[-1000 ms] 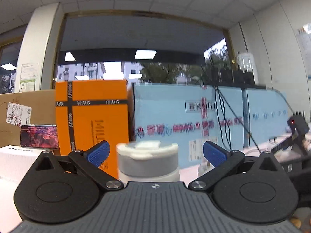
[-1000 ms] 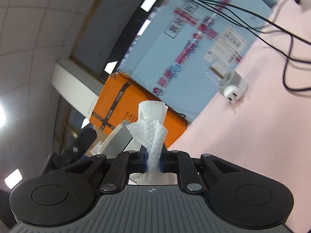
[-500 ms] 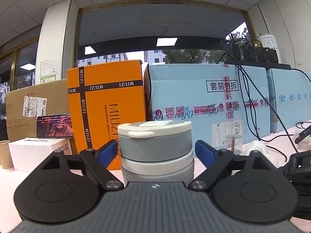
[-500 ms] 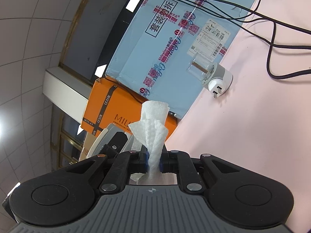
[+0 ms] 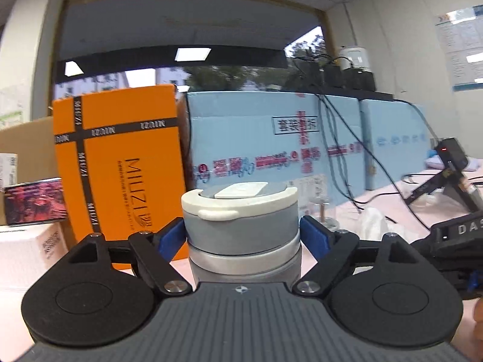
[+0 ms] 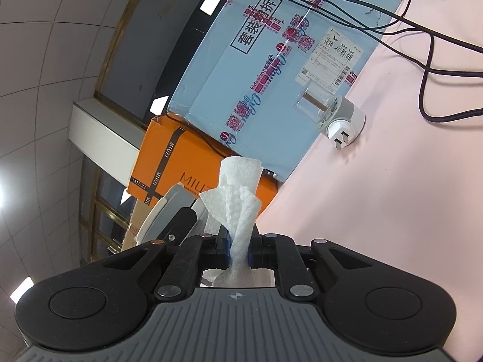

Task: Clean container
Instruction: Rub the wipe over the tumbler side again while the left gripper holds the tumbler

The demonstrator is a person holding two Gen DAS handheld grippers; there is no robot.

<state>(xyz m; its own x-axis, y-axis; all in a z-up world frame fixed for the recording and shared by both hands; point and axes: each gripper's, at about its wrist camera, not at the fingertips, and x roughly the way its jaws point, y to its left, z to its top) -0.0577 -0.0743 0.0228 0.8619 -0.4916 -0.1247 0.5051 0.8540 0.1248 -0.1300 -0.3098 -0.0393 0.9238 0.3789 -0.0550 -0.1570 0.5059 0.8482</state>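
A round container (image 5: 241, 226) with a grey body, a white lid rim and a steel lower part stands upright between the blue pads of my left gripper (image 5: 241, 236). The pads touch its sides, so the gripper is shut on it. My right gripper (image 6: 240, 250) is shut on a folded white paper towel (image 6: 238, 199) that sticks up past the fingers. The container also shows in the right wrist view (image 6: 169, 211), just left of the towel and close to it. Its lid is closed.
An orange MIUZI box (image 5: 120, 166) and blue cartons (image 5: 271, 144) stand at the back of the pink table (image 6: 392, 196). Black cables (image 6: 428, 60) trail over it. A white plug adapter with a clear cap (image 6: 335, 114) lies near the carton. A white box (image 5: 27, 247) sits left.
My left gripper has closed onto the container and tilted down, so the lid top now shows. The right gripper keeps the towel and has shifted closer to the container.
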